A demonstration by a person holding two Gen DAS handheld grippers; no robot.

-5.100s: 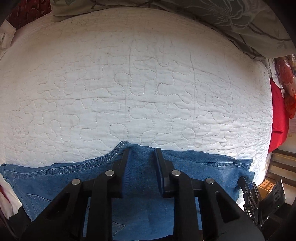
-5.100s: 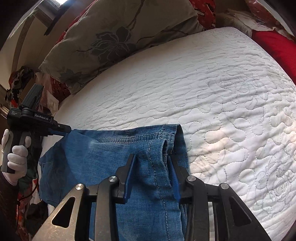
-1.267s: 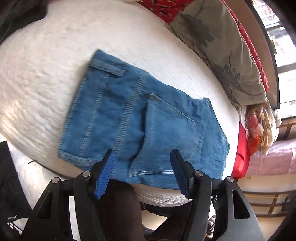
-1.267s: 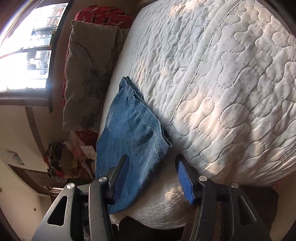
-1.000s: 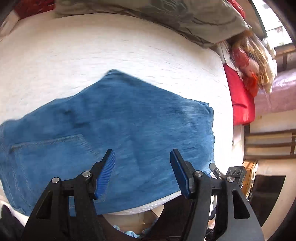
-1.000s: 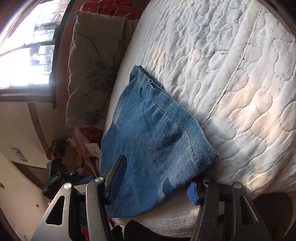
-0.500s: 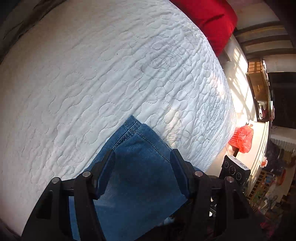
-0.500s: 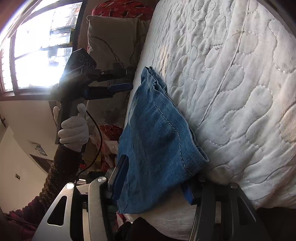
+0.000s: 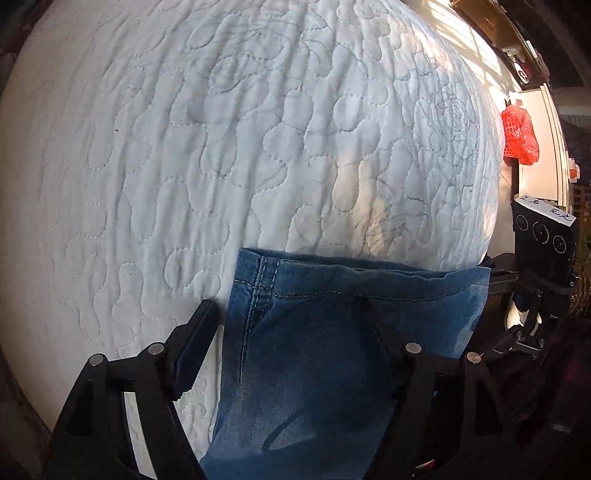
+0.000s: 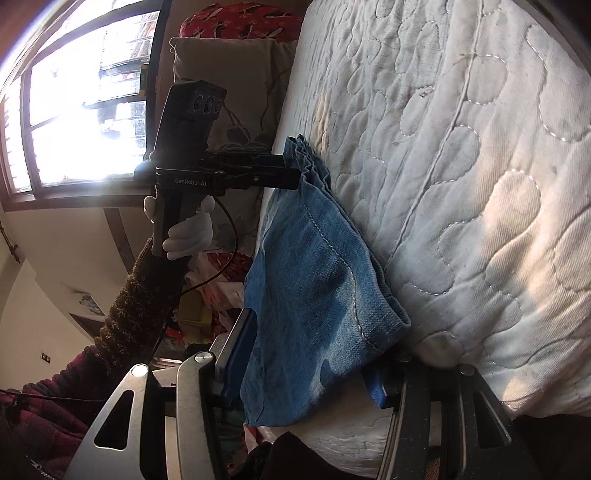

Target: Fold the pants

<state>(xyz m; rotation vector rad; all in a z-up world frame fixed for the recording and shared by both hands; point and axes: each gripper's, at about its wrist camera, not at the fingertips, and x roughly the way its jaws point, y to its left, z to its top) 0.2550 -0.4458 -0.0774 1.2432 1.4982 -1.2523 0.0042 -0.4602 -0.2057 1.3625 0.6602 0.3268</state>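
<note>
The folded blue jeans point(image 9: 314, 369) lie on the white quilt point(image 9: 258, 147) at the bed's near edge. My left gripper point(image 9: 288, 306) points down at one end corner, its jaws opening. Its left finger rests on the quilt just off the denim's seam edge, and its right finger point(image 9: 384, 339) lies over the denim. In the right wrist view the left gripper point(image 10: 295, 171) meets bunched fabric at the jeans' point(image 10: 314, 277) far corner. My right gripper point(image 10: 308, 343) straddles the near corner, jaws about half apart, with flat denim between them and nothing visibly pinched.
A white-gloved hand point(image 10: 188, 236) on a knitted sleeve holds the left gripper. A grey floral pillow point(image 10: 240, 92) and a red cushion point(image 10: 240, 18) lie at the bed's head, under a bright window point(image 10: 81, 110). A red bag point(image 9: 519, 136) hangs past the bed's far side.
The left gripper swept across the jeans to their end corner, rolled, sank onto it and widened its jaws. The right gripper edged onto the near corner and narrowed slightly.
</note>
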